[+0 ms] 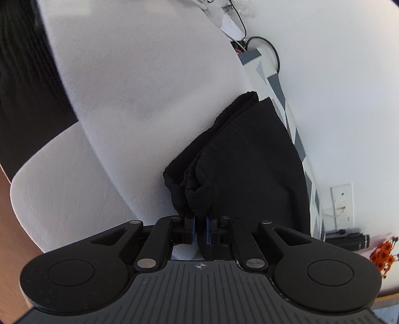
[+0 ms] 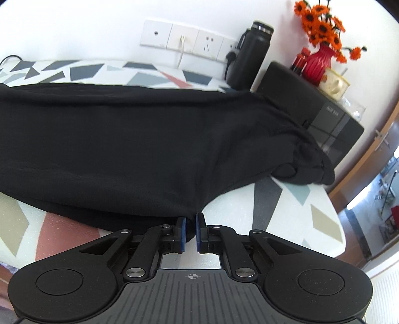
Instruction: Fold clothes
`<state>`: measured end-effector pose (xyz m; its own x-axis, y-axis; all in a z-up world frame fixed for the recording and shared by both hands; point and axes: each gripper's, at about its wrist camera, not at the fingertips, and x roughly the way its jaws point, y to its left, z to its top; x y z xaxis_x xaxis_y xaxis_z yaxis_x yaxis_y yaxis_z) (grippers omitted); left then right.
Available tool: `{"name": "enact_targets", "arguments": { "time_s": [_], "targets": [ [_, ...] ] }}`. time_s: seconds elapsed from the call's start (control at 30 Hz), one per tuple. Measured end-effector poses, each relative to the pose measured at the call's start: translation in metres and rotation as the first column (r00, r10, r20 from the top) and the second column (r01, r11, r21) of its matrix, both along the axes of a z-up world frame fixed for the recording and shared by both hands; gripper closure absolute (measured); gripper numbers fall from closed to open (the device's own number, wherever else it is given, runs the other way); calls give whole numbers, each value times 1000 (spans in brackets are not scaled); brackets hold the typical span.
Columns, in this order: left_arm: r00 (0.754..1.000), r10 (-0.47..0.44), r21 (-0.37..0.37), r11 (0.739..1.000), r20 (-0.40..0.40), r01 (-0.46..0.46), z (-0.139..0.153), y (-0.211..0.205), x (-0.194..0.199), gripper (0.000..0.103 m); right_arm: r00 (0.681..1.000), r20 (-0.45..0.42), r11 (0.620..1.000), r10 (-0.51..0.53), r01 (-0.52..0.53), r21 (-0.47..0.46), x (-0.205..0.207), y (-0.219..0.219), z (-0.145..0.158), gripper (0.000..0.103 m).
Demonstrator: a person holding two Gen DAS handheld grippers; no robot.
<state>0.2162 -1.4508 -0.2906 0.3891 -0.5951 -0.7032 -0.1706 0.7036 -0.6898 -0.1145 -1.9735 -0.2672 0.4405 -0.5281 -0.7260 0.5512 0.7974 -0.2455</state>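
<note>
Black trousers lie lengthwise across the desk, which has a white top with grey, red and tan angular patches. One end is bunched at the desk's right edge in the right wrist view, touching a black box.

Right gripper: near edge of the cloth sits between the blue pads. A narrow gap shows between the pads; whether they press the cloth, cannot tell.

Left gripper: fingers nearly together, a fold of the black cloth passing between the blue pads at the ribbed waistband end. Grip looks clamped on the cloth. A large white padded surface fills the left of this view, beside the trousers.

Background, right wrist view: wall sockets, black flask upright at the wall, red vase with orange flowers standing on the box, a pale cup next to it.
</note>
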Motion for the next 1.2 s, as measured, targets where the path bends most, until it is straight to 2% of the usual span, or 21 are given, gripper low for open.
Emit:
{"name": "enact_targets", "arguments": {
  "time_s": [0.03, 0.07, 0.1, 0.13, 0.2, 0.3, 0.47, 0.53, 0.57, 0.7, 0.8, 0.83, 0.9, 0.97, 1.03, 1.07, 1.1, 1.2],
  "targets": [
    [1000, -10, 7, 1000, 10, 10, 7, 0, 2, 73, 1000, 9, 1000, -11, 11, -2, 1, 1, 4, 72],
    [999, -19, 13, 1000, 26, 19, 15, 0, 3, 62, 999, 32, 1000, -14, 14, -3, 1, 2, 10, 52],
    [999, -29, 18, 999, 41, 28, 23, -1, 3, 45, 997, 70, 1000, -10, 11, -2, -1, 4, 18, 38],
    [994, -63, 29, 998, 86, 60, 35, -4, 3, 42, 994, 105, 1000, -7, 8, -5, -2, 6, 27, 32],
    [970, -150, 71, 988, 189, 139, 62, -14, 2, 42, 986, 169, 1000, 2, 1, -20, 0, 11, 47, 12],
    [915, -253, 150, 965, 316, 215, 98, -35, 2, 42, 966, 255, 998, 35, -22, -54, 12, 15, 78, 2],
    [848, -289, 173, 956, 445, 236, 144, -59, 18, 40, 922, 375, 993, 98, -64, -101, 49, 10, 129, 1],
    [825, -307, 197, 950, 475, 241, 153, -65, 24, 32, 898, 423, 990, 122, -80, -116, 62, 3, 149, 1],
    [815, -324, 218, 944, 480, 247, 156, -70, 28, 32, 890, 436, 989, 130, -86, -119, 69, 0, 157, 1],
    [800, -375, 278, 922, 469, 269, 156, -100, 56, 34, 867, 476, 988, 149, -114, -102, 112, -32, 168, 1],
    [762, -364, 234, 931, 536, 280, 168, -121, 72, 34, 856, 487, 985, 172, -150, -85, 150, -55, 169, 1],
    [758, -366, 238, 930, 540, 280, 167, -130, 77, 33, 852, 491, 984, 180, -161, -80, 163, -62, 170, 1],
    [758, -376, 260, 925, 533, 276, 160, -147, 88, 33, 865, 465, 982, 190, -175, -75, 182, -73, 153, 2],
    [774, -417, 301, 904, 477, 302, 136, -162, 95, 33, 885, 419, 979, 201, -195, -56, 196, -80, 129, 7],
    [784, -471, 349, 872, 404, 344, 104, -171, 92, 33, 910, 350, 970, 224, -241, 5, 203, -83, 95, 22],
    [787, -496, 371, 854, 366, 365, 88, -175, 90, 33, 919, 318, 965, 234, -259, 39, 204, -83, 79, 34],
    [789, -515, 385, 839, 334, 385, 75, -176, 87, 33, 927, 288, 959, 240, -272, 75, 204, -81, 62, 38],
    [788, -552, 390, 812, 272, 434, 46, -177, 74, 33, 939, 222, 946, 261, -295, 134, 202, -73, 23, 38]
  ]
}}
